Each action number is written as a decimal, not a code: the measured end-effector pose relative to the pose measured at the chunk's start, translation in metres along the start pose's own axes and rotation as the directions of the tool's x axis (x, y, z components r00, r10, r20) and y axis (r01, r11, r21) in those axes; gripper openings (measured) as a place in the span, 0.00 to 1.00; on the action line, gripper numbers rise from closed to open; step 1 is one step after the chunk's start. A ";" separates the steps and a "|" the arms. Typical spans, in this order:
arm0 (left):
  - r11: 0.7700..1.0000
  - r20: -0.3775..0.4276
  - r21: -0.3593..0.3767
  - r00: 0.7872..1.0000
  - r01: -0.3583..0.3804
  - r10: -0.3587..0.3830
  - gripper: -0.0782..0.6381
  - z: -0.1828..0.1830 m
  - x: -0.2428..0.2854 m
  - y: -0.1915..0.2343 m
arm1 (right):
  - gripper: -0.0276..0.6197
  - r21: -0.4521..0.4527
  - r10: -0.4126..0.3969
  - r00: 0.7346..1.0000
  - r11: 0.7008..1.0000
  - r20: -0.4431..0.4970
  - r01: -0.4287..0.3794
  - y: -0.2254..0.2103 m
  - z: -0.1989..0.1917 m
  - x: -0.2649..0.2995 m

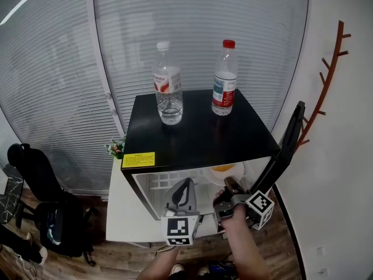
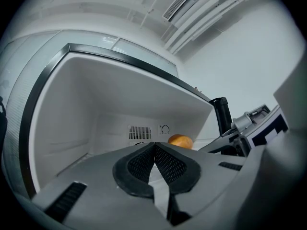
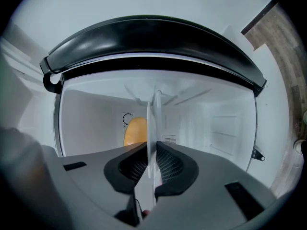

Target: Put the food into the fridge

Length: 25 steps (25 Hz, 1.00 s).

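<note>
A small fridge (image 1: 192, 136) with a black top stands with its door (image 1: 285, 150) swung open to the right. Inside it an orange piece of food (image 1: 222, 168) lies on a white plate (image 1: 236, 171). My right gripper (image 1: 229, 184) is at the fridge's mouth, shut on the plate's rim. In the right gripper view the plate (image 3: 152, 128) shows edge-on between the pads, with the food (image 3: 135, 131) behind it. My left gripper (image 1: 185, 183) is beside it at the opening, shut with nothing held. From the left gripper view (image 2: 154, 146) the food (image 2: 180, 141) sits at the back right.
Two water bottles (image 1: 168, 92) (image 1: 224, 80) stand on the fridge top. A yellow sticker (image 1: 139, 159) is on its front edge. A black office chair (image 1: 41, 209) is at the left, a brown wall coat rack (image 1: 326, 80) at the right, and blinds are behind.
</note>
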<state>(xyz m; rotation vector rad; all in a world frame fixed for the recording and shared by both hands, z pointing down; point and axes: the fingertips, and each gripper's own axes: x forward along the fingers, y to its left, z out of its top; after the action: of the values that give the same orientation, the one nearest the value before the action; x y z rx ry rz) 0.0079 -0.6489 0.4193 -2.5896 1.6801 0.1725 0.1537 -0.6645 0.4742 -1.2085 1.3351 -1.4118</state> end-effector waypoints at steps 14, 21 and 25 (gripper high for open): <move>1.000 -0.004 0.007 1.000 0.017 -0.017 0.15 0.002 -0.003 -0.003 | 0.26 -0.094 0.077 0.996 0.993 0.043 -0.072 0.010 0.007 -0.011; 1.000 -0.015 0.000 1.000 0.017 -0.017 0.15 0.000 -0.007 -0.003 | 0.26 -0.337 0.099 0.993 0.939 0.070 -0.070 0.015 0.013 -0.033; 1.000 -0.018 -0.002 1.000 0.017 -0.017 0.15 0.002 -0.012 -0.004 | 0.26 -0.622 0.111 0.989 0.783 0.093 -0.030 0.027 0.014 -0.049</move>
<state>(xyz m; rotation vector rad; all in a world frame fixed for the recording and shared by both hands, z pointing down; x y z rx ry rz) 0.0068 -0.6367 0.4189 -2.6135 1.6640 0.1495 0.1756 -0.6224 0.4417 -1.6131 1.8077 -0.8277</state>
